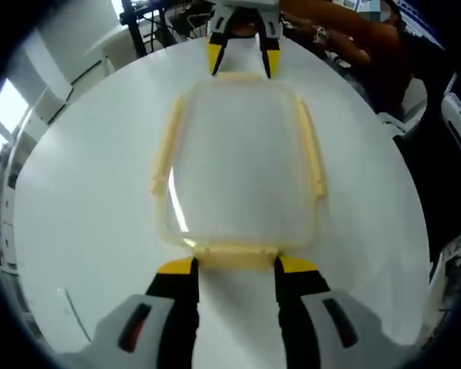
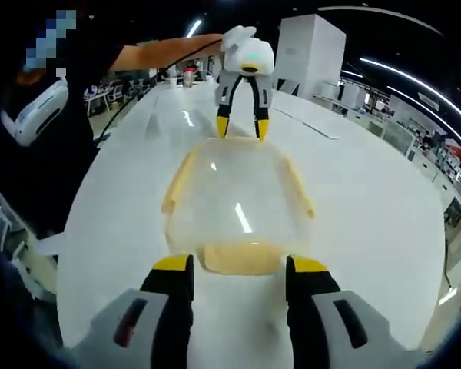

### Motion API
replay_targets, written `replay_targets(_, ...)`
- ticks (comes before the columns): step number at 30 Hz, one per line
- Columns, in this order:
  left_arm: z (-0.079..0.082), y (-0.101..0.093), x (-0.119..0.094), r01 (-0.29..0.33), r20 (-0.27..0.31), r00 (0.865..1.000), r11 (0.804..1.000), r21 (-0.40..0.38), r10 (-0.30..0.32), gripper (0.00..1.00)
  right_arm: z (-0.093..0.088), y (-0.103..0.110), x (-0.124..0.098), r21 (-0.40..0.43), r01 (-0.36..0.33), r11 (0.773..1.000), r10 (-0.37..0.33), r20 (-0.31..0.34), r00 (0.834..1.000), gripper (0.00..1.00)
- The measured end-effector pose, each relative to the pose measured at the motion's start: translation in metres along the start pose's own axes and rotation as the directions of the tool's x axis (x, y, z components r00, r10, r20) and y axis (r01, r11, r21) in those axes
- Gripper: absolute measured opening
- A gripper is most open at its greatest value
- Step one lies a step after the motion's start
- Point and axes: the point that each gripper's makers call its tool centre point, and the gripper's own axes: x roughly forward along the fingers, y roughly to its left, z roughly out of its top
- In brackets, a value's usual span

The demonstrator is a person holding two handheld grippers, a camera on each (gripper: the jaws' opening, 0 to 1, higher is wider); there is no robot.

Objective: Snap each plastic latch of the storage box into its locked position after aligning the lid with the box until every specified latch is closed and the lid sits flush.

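Because the clear storage box (image 1: 242,173) looks light and slick, each spread, empty gripper, left (image 1: 237,270) and right (image 2: 236,268), should press the thin yellow latch (image 1: 237,257) just ahead of its jaws.

box (image 1: 238,173) on table (image 1: 84,200) | L gripper (image 1: 236,269) & R gripper (image 2: 238,270) at opposite ends

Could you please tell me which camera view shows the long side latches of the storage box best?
The left gripper view: it looks down on the lid, so both side latches run full length along its edges. The right gripper view is lower and more oblique, so these latches look foreshortened.
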Motion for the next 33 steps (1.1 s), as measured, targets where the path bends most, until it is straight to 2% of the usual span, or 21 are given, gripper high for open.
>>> replay_targets(2,0.0016,-0.0023,0.001,0.0,0.003,1.0,1.0,0.0,0.0,0.38,0.0039,-0.0039,0.0008,-0.001,0.002,1.0,-0.002,0.003,1.0,0.46)
replay_targets(21,0.0012,-0.0051,0.0013,-0.007,0.075,0.997,1.0,-0.008,0.007,0.39,0.0001,0.0007,0.0048,0.053,-0.055,0.997,0.057,-0.038,0.998,0.41)
replay_targets(29,0.0021,-0.0028,0.0011,0.003,0.135,0.991,1.0,0.01,-0.005,0.39,0.001,-0.001,0.0071,0.057,-0.057,0.997,0.058,-0.029,0.998,0.4)
replay_targets(33,0.0029,-0.0035,0.0017,0.008,0.127,0.992,1.0,0.021,-0.01,0.39,0.0011,-0.0026,0.007,0.054,-0.059,0.997,0.06,-0.023,0.998,0.38)
